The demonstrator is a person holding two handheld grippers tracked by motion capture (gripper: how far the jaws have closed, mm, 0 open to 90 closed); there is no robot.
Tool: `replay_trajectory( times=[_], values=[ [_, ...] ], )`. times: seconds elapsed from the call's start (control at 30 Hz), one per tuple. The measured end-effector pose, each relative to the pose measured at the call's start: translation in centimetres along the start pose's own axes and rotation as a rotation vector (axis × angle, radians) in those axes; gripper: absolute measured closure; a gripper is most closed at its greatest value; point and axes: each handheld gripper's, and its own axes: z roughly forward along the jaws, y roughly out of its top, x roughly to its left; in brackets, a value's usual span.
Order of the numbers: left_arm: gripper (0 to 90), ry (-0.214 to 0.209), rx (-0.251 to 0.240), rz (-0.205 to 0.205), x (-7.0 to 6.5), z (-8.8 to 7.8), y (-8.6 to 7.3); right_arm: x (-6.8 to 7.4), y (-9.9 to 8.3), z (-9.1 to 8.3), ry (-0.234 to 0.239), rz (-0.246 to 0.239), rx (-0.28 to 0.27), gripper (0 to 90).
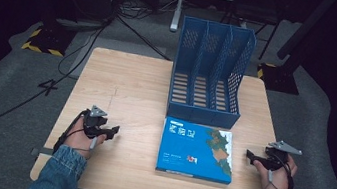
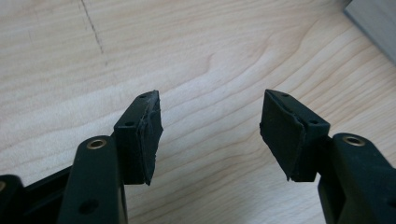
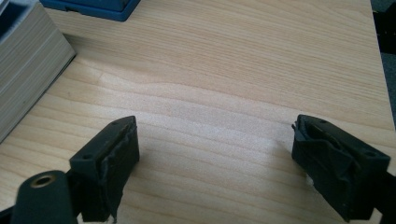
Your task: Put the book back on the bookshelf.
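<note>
Blue book (image 1: 197,150) cover in high view, its page edges (image 3: 28,65) beside right gripper (image 3: 215,158), left gripper (image 2: 210,135), both jaws apart, empty.

The book (image 2: 373,25) is cut off at the left gripper view's top right corner. In the right gripper view its page block (image 3: 25,70) runs off the left edge. Cover lettering (image 1: 180,130) is too small to read.

High view: fixed overhead, looking forward and down on the whole table (image 1: 122,82). Left gripper view: close, low over bare tabletop, book (image 2: 373,23) edge at its corner. Right gripper view: equally close, sharing that book (image 3: 28,70).
</note>
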Motion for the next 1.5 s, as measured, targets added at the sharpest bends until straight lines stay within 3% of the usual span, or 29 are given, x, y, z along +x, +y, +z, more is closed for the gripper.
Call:
replay_trajectory(
  times=[0.27, 0.4, 0.5, 0.6, 0.83, 0.97, 1.17, 1.33, 1.5],
  values=[
    [37.7, -0.095, -0.038, 0.015, -2.3, -1.1, 1.5, 0.3, -0.1, -0.1, 0.009, -0.001, -0.001, 17.8],
    [37.5, -0.13, -0.06, 0.039, -3.6, -1.4, 2.2, 0.6, -0.2, -0.6, 0.037, -0.01, -0.009, 25.7],
    [38.0, -0.168, -0.073, 0.041, -4.7, -1.5, 2.9, 1.0, 0.0, -1.2, 0.054, -0.028, -0.021, 25.8],
    [38.3, -0.203, -0.075, 0.038, -5.4, -1.3, 3.3, 1.3, 0.2, -1.8, 0.075, -0.013, -0.027, 26.6],
    [38.4, -0.276, -0.059, 0.06, -8.0, 0.4, 4.9, 2.7, 0.4, -3.5, 0.101, -0.034, -0.041, 26.9],
    [38.2, -0.323, -0.037, 0.027, -9.2, 2.1, 5.5, 3.2, 0.4, -4.4, 0.103, -0.03, -0.052, 26.8],
    [37.1, -0.339, -0.003, 0.036, -10.1, 4.4, 5.8, 4.9, 0.8, -5.4, 0.131, -0.07, -0.056, 25.9],
    [35.2, -0.367, 0.021, 0.016, -10.8, 6.0, 6.0, 6.0, 0.7, -6.0, 0.154, -0.084, -0.052, 25.4],
    [33.8, -0.363, 0.054, 0.023, -11.1, 7.1, 5.9, 7.5, 0.9, -6.6, 0.192, -0.106, -0.049, 24.5]
  ],
)
